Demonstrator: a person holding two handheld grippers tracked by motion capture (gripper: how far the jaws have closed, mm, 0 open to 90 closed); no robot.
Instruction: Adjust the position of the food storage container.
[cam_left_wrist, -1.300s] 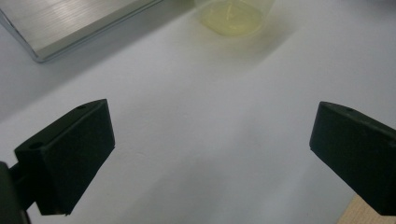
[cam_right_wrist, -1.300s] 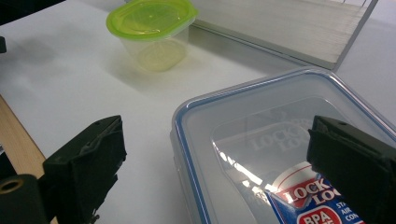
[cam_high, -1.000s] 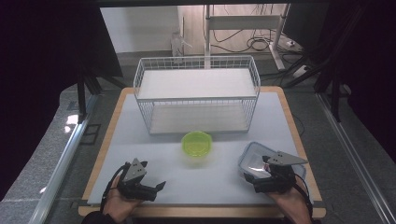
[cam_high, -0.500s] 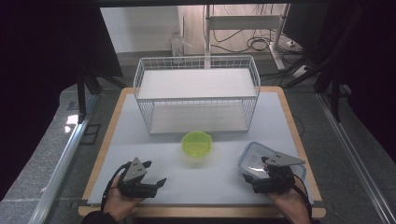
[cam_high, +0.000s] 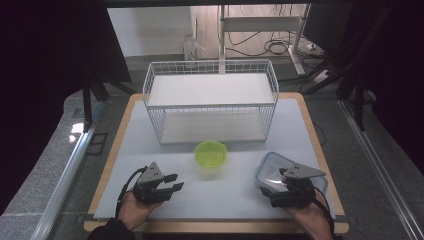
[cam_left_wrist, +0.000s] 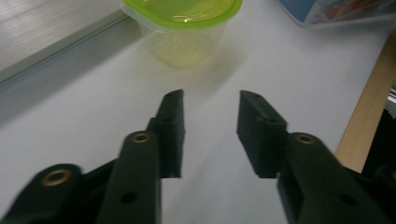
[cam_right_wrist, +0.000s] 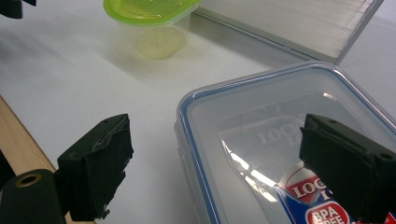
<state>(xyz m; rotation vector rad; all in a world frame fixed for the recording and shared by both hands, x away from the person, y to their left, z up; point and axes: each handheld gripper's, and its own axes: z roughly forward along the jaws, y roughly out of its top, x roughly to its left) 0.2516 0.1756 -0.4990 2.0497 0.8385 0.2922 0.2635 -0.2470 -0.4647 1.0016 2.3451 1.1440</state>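
Narrowing on nothing, left gripper (cam_high: 172, 183) jaws just closed partway, aimed toward green-lidded tub (cam_high: 210, 154) mid-frame; right gripper (cam_right_wrist: 224, 163) spread wide, straddling clear lock-lid box (cam_right_wrist: 280, 140) edge, presumably for grasp.

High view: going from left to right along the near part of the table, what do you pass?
left gripper → green-lidded round container → clear rectangular container with blue-rimmed lid → right gripper, over that container's near part.

Black fingers (cam_left_wrist: 170, 126) (brass-ringed screw holes), grey triangular top plates (cam_high: 152, 172).
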